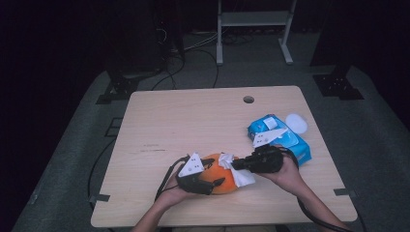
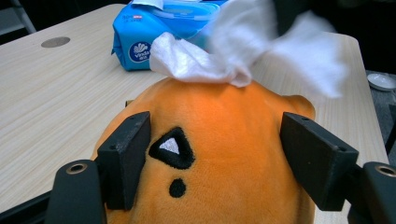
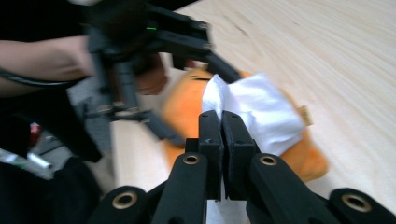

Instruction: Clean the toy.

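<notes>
My left tongs [image 1: 216, 182] straddle the orange plush toy [image 1: 223, 180], which lies on the desk [image 1: 183, 121] near its front edge, a little right of the middle. In the left gripper view the two black jaws stand on either side of the plush toy [image 2: 224, 140], the left pad against the fabric beside a black triangle mark with a black dot under it; whether the right pad presses on the plush I cannot tell. The toy sits between them, and the jaws are at a middling width.

My right tongs [image 1: 235, 164] come in from the right side, jaws pinched together on a white wipe [image 1: 238, 170]. In the right gripper view the wipe [image 3: 261, 116] is clamped at the jaw tips and lies draped over the top of the toy [image 3: 308, 163], touching it. The left gripper view shows the wipe [image 2: 201, 63] resting on the toy's upper edge, its far part blurred.

Behind my right hand [image 1: 289, 175], toward the right edge of the desk, lies a blue wipe pack [image 1: 290, 140] with its flap lifted, and just beyond it a round white lid [image 1: 296, 123].
</notes>
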`<action>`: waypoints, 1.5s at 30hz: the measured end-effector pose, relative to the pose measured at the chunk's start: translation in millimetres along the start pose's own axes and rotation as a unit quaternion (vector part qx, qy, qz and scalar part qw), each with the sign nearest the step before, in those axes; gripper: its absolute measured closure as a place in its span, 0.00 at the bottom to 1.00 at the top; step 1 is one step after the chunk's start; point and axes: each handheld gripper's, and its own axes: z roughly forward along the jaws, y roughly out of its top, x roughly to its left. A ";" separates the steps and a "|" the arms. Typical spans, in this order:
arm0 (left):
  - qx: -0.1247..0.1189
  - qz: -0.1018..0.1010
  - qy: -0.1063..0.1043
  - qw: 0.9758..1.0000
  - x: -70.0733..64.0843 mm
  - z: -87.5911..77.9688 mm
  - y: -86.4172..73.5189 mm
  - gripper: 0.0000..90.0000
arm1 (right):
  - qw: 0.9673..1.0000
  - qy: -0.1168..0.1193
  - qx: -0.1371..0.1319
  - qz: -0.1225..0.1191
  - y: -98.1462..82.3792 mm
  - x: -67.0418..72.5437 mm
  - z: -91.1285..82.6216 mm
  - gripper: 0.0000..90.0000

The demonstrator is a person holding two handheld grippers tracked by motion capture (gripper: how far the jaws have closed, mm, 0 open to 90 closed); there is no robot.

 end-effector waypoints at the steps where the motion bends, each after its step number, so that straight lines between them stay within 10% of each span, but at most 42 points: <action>1: 0.000 0.000 -0.001 1.000 -0.5 0.1 -0.1 0.29 | 1.000 0.000 -0.002 0.003 0.1 -2.6 3.8 0.96; 7: 0.003 0.003 -0.003 1.000 -1.6 -0.6 -1.1 0.29 | 1.000 -0.023 -0.012 -0.014 2.3 -5.0 17.1 0.83; 14: 0.024 0.018 -0.019 0.999 -5.7 0.0 -1.4 0.28 | 1.000 0.008 0.005 -0.009 -3.5 -8.4 36.7 0.68; 21: 0.010 -0.009 -0.036 0.999 7.1 -18.0 9.3 0.12 | 1.000 0.022 -0.001 -0.011 -17.9 -2.5 41.8 0.77; 31: 0.055 0.027 -0.070 0.996 10.7 -12.1 -6.8 0.15 | 0.998 0.013 0.029 -0.050 -16.0 9.8 38.5 0.86; 45: 0.034 -0.021 -0.016 0.999 12.0 -2.1 -11.3 0.37 | 0.998 -0.042 0.025 -0.033 -26.9 6.6 9.2 0.89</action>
